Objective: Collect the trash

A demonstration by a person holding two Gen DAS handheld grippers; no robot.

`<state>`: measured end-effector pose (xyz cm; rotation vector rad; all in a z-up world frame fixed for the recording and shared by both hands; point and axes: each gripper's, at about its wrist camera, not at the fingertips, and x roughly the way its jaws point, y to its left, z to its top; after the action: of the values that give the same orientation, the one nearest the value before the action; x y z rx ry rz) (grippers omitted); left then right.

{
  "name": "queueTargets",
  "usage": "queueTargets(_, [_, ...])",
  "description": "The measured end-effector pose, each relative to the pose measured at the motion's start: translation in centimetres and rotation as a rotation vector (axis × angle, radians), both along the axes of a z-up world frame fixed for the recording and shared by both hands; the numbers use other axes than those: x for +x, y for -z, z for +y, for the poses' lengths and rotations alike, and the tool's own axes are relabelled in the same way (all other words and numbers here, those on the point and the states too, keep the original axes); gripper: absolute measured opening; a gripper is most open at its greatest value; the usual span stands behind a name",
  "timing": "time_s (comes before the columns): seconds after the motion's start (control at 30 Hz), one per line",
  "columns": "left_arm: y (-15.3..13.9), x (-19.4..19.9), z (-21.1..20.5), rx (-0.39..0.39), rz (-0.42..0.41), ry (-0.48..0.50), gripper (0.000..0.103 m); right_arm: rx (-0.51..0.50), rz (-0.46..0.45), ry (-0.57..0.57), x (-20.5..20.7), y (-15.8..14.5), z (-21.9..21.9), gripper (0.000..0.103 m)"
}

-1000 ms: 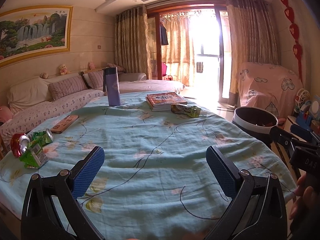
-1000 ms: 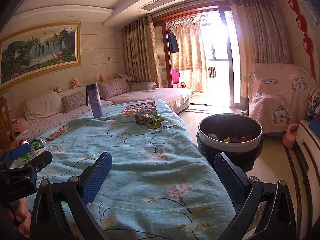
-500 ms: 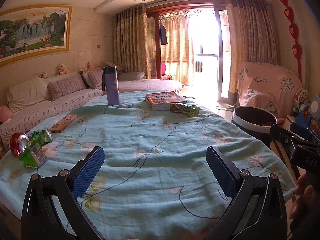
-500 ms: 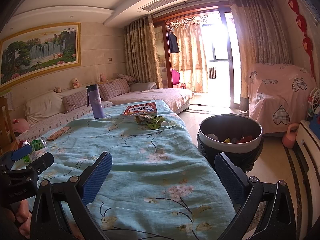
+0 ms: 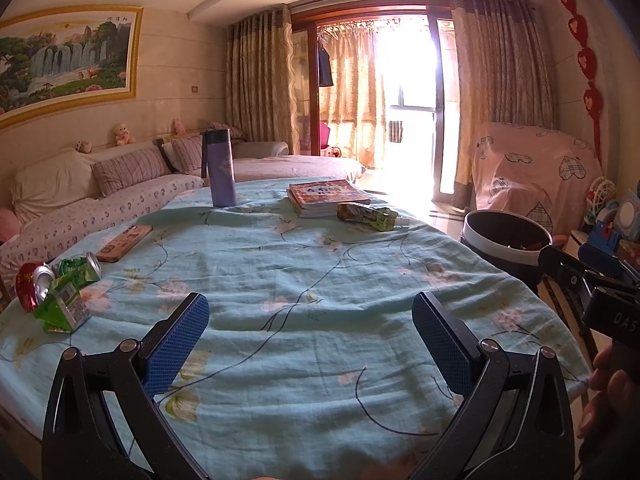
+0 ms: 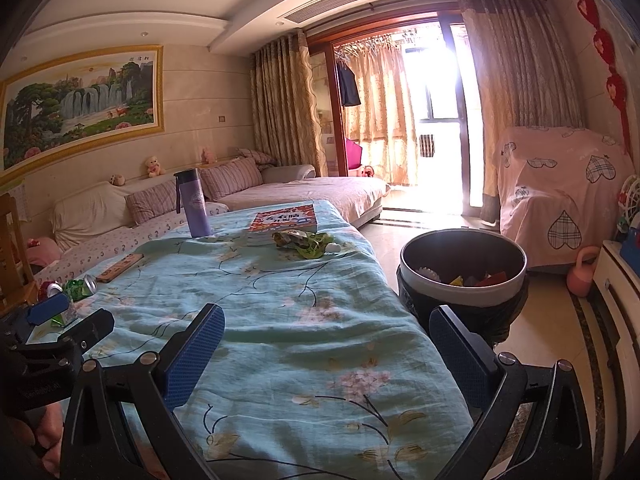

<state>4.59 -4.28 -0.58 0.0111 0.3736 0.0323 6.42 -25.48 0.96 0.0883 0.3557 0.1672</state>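
I hold both sets of jaws released and empty over the cloth-covered surface (image 5: 320,280); crushed cans (image 5: 52,280) and a green carton (image 5: 62,308) lie far left; a green wrapper (image 6: 304,245) touches the books (image 6: 284,222); a purple bottle (image 5: 218,168) stands nearby; the trash bin (image 6: 464,276) sits right, unobstructed.

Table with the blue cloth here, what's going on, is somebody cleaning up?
A person holds a pair of tongs in each hand over the cloth-covered table. The left tongs and right tongs are both open and empty, so nothing is picked up yet. Crushed cans and a green carton lie at the table's left edge, and a green wrapper sits by the books. The trash bin stands beside the table on the right, with some trash in it.
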Motion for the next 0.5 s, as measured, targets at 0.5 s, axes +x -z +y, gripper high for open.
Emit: queueTargets(0.5, [0.31, 0.61, -0.07, -0.008, 0.026, 0.015, 0.103, 0.013, 0.006, -0.005, -0.03, -0.07, -0.1, 0.103])
